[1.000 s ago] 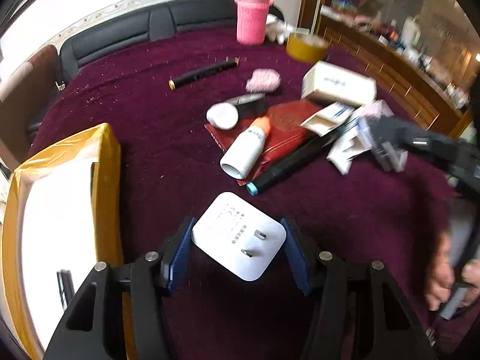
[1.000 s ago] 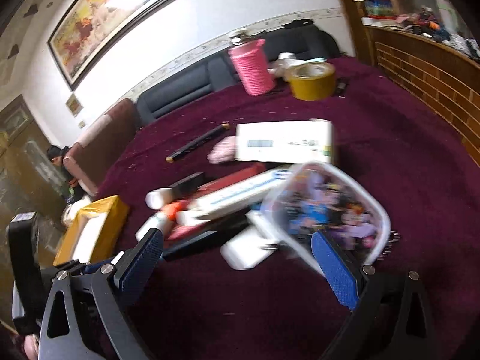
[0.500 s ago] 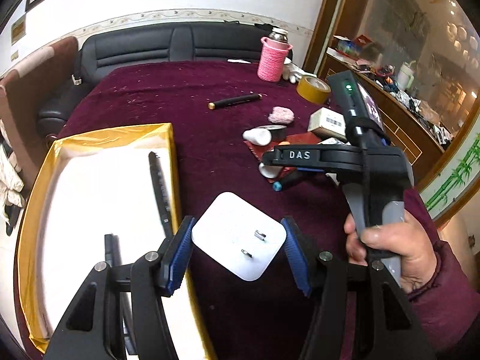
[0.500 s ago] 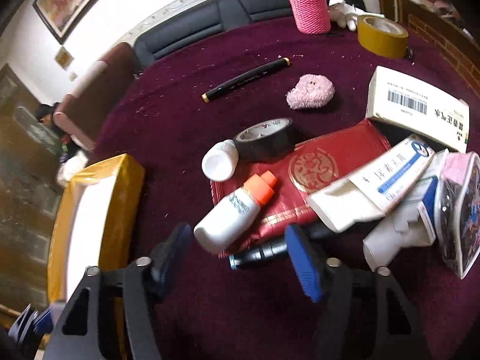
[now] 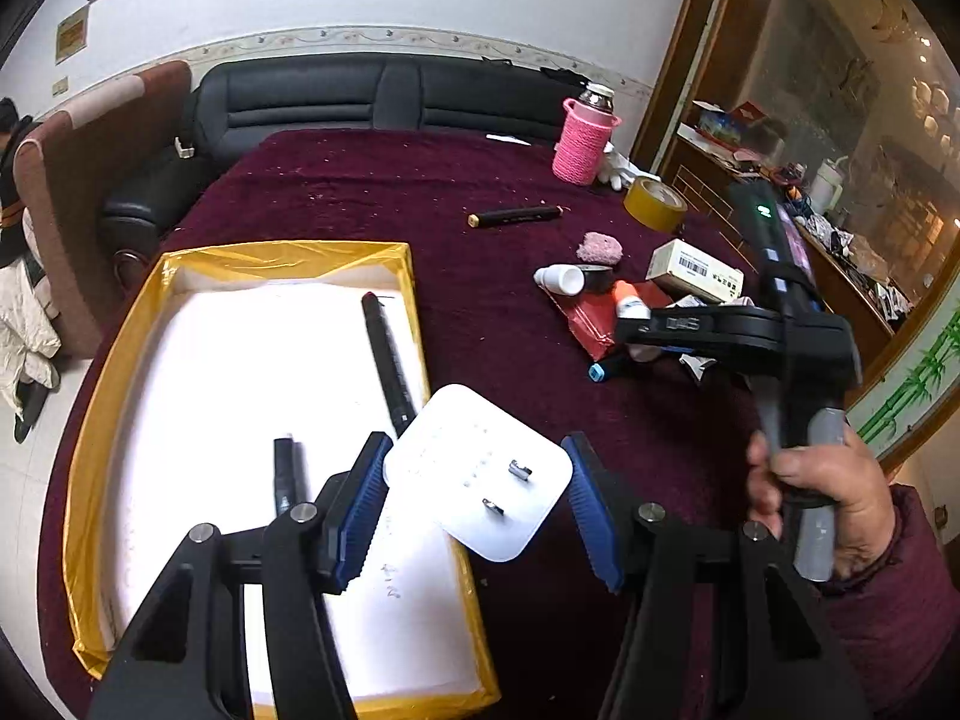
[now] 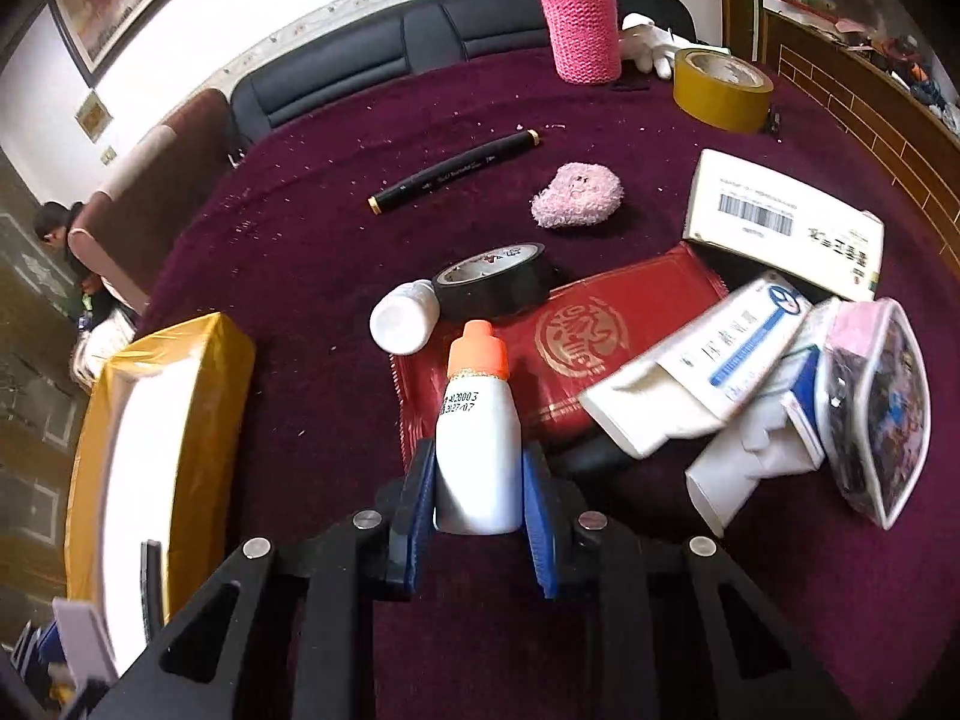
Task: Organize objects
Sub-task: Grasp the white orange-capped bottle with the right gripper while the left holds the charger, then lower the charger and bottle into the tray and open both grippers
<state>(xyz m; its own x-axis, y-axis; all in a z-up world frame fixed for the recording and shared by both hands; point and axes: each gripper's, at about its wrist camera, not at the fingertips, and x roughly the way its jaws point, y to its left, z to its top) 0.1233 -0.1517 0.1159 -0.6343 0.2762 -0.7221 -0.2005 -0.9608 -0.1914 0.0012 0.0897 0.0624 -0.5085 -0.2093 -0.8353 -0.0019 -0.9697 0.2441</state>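
My left gripper (image 5: 474,504) is shut on a white square plug adapter (image 5: 477,471) and holds it over the right edge of the yellow-rimmed white tray (image 5: 120,360). Two black pens (image 5: 387,360) lie in the tray. My right gripper (image 6: 478,495) is shut on a white bottle with an orange cap (image 6: 477,426), which lies over a red packet (image 6: 576,348). In the left wrist view the right gripper's body (image 5: 738,330) reaches over the pile of objects.
On the maroon cloth lie a black tape roll (image 6: 495,285), a small white bottle (image 6: 402,324), a black marker (image 6: 453,177), a pink fuzzy heart (image 6: 576,195), boxes (image 6: 780,222), a yellow tape roll (image 6: 720,87) and a pink-sleeved flask (image 6: 579,24). The tray (image 6: 162,420) stands at left.
My left gripper has carried the adapter left, over the tray's edge. My right gripper has moved from the picture pouch to the orange-capped bottle and closed on it.
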